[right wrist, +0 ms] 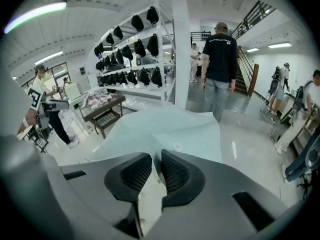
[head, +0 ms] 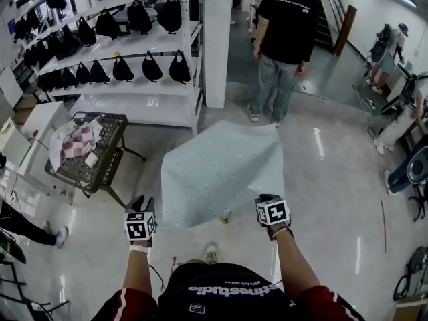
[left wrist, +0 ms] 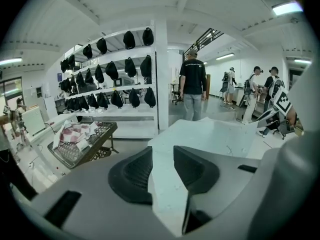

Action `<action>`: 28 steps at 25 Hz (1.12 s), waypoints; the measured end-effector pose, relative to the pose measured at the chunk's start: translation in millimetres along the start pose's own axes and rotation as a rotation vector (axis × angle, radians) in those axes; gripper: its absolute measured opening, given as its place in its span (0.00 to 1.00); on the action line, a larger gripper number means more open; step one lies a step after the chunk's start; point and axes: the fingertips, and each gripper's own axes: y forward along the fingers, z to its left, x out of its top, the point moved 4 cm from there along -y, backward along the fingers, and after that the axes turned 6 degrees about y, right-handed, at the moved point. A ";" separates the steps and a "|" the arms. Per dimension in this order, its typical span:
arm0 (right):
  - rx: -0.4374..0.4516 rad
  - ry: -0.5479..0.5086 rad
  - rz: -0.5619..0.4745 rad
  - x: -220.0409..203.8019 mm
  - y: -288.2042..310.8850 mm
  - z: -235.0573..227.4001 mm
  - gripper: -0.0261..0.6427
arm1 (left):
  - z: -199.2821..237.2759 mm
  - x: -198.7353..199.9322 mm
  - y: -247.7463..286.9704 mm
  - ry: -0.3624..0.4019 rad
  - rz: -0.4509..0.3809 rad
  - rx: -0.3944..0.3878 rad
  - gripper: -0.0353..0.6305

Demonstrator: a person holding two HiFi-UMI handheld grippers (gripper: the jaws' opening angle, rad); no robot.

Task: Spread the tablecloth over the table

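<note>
While the tablecloth lies spread out, left gripper and right gripper both sit part-open, cloth edge loose between their jaws.

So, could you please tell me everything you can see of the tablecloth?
The tablecloth is a thin, soft-looking, pale blue-grey sheet with small scattered dots. It lies spread and slightly billowed over the table, which it hides, its sides hanging down. Its near edge passes between the jaws of the left gripper and of the right gripper; both pairs of jaws stand apart with the cloth between them.
</note>
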 end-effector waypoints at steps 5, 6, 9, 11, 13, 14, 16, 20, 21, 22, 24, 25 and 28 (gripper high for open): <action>-0.025 -0.031 0.066 -27.2 -0.9 -9.4 0.19 | -20.8 9.2 10.6 0.024 -0.013 -0.033 0.26; -0.028 -0.025 0.083 -33.9 -1.5 -12.5 0.20 | -25.1 12.2 13.3 0.029 -0.015 -0.043 0.26; -0.020 0.011 0.136 -58.5 -5.6 -20.9 0.22 | -40.4 20.6 20.8 0.039 -0.022 -0.073 0.25; -0.014 0.035 0.155 -73.3 -9.6 -25.7 0.22 | -52.0 25.7 26.2 0.047 -0.027 -0.091 0.25; -0.018 0.061 0.147 -82.0 -14.7 -32.0 0.18 | -63.8 30.3 31.4 0.056 -0.032 -0.109 0.24; -0.023 0.074 0.138 -84.1 -17.9 -36.1 0.18 | -70.0 32.5 33.4 0.060 -0.035 -0.119 0.24; -0.038 0.095 0.119 -85.2 -25.7 -45.9 0.18 | -82.6 38.0 36.7 0.069 -0.043 -0.138 0.24; -0.064 0.132 0.063 -77.1 -42.1 -63.5 0.18 | -101.5 52.4 40.8 0.080 -0.064 -0.171 0.24; -0.067 0.138 0.047 -73.0 -45.9 -66.5 0.18 | -104.7 56.9 41.3 0.081 -0.070 -0.176 0.23; -0.068 0.143 0.033 -68.6 -49.2 -69.1 0.18 | -107.5 61.6 41.7 0.082 -0.077 -0.181 0.23; -0.069 0.153 0.006 -59.4 -54.7 -73.0 0.18 | -111.9 70.4 41.7 0.084 -0.089 -0.189 0.23; -0.068 0.156 -0.008 -54.5 -57.0 -74.4 0.18 | -113.5 74.4 41.6 0.085 -0.094 -0.192 0.23; -0.062 0.158 -0.052 -37.9 -62.8 -77.2 0.18 | -116.5 87.1 40.4 0.080 -0.112 -0.194 0.23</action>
